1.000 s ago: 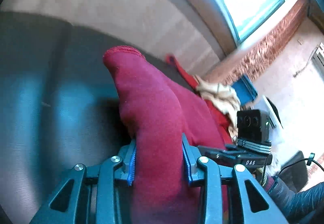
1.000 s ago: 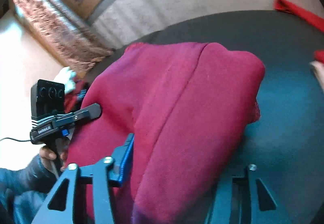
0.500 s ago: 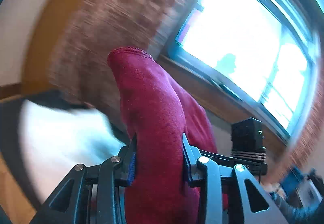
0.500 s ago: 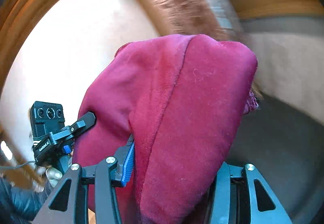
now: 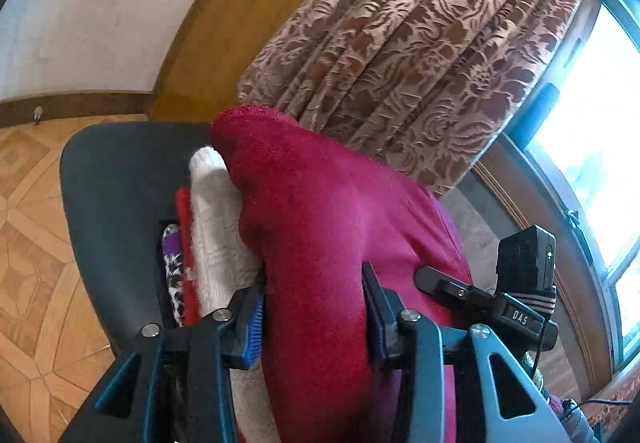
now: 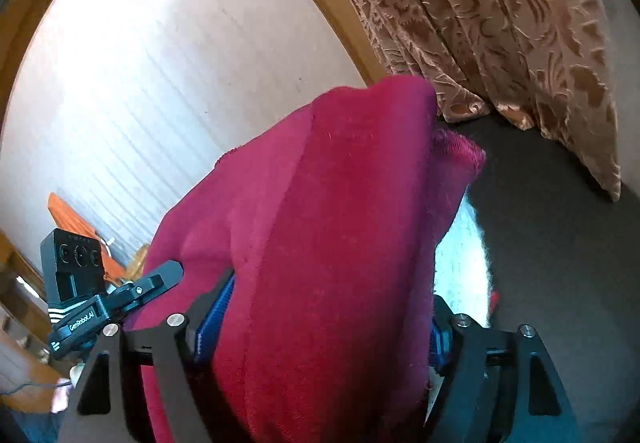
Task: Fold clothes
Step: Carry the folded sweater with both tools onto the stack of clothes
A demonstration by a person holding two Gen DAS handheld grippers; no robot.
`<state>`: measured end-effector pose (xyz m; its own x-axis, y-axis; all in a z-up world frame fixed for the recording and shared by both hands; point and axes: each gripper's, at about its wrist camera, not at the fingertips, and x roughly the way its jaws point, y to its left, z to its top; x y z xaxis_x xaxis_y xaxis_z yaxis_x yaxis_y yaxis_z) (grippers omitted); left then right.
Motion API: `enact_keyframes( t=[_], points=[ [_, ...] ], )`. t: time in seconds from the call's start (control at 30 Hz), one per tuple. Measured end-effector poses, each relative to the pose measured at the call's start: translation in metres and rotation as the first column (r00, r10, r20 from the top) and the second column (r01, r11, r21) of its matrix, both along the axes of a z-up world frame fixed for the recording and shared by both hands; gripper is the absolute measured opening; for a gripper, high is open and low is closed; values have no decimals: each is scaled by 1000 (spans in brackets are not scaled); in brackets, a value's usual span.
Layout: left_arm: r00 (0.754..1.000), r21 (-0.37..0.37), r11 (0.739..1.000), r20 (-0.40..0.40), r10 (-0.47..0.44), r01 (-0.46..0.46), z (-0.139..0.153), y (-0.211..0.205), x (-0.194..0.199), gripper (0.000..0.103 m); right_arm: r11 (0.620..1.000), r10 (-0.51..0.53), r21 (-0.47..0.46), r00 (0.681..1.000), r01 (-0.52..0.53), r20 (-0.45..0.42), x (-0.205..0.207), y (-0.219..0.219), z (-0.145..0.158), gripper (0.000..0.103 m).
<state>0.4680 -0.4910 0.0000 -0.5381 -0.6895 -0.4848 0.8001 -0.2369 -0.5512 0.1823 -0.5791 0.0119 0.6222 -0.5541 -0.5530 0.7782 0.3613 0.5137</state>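
Swung from dark surface toward chair: both my hand-held grippers, left [image 5: 312, 317] and right [image 6: 320, 323], clamp bundled crimson knit garment [image 5: 320, 227] above stacked folded clothes [image 5: 212, 235]; setting down remains.

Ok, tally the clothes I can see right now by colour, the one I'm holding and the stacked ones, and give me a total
Crimson: 1, the folded garment held by both the left gripper and the right gripper
White: 1
Red: 1
Purple and animal print: 1
Total: 4
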Motion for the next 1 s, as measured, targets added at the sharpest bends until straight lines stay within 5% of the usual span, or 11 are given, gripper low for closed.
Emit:
enact_keyframes(
  t=[0.1,0.2,0.33,0.4,0.5,0.57,0.6,0.67,0.87,1.0],
  points=[
    [998,-23,999,36,43,-42,17,4,5,49,997,-45,-67,996,40,-78,-4,27,23,86],
    [993,-59,994,72,95,-90,35,8,10,49,965,-128,-248,975,81,-182,-8,61,63,87],
    [987,-189,972,58,152,-138,63,19,15,52,900,-20,-426,970,-88,-242,22,103,94,87],
    [995,-213,974,51,86,-73,72,11,1,52,889,63,-417,952,-191,-301,46,104,86,84],
    [993,-168,983,100,-57,73,64,-15,-38,52,941,77,-275,915,-198,-395,65,66,45,84],
    [981,-40,993,164,-104,112,38,-43,-61,51,965,57,-217,929,-144,-365,59,51,19,85],
    [980,17,994,171,-106,104,25,-56,-66,42,970,41,-211,939,-119,-341,55,45,13,85],
    [985,61,994,143,-97,89,12,-70,-64,33,975,19,-205,958,-81,-287,47,38,6,85],
    [985,32,996,151,-87,83,20,-63,-64,31,973,-5,-223,965,-56,-261,43,46,4,85],
    [986,-52,997,164,-42,51,42,-45,-60,35,968,-42,-250,962,-28,-270,42,59,20,85]
  ],
)
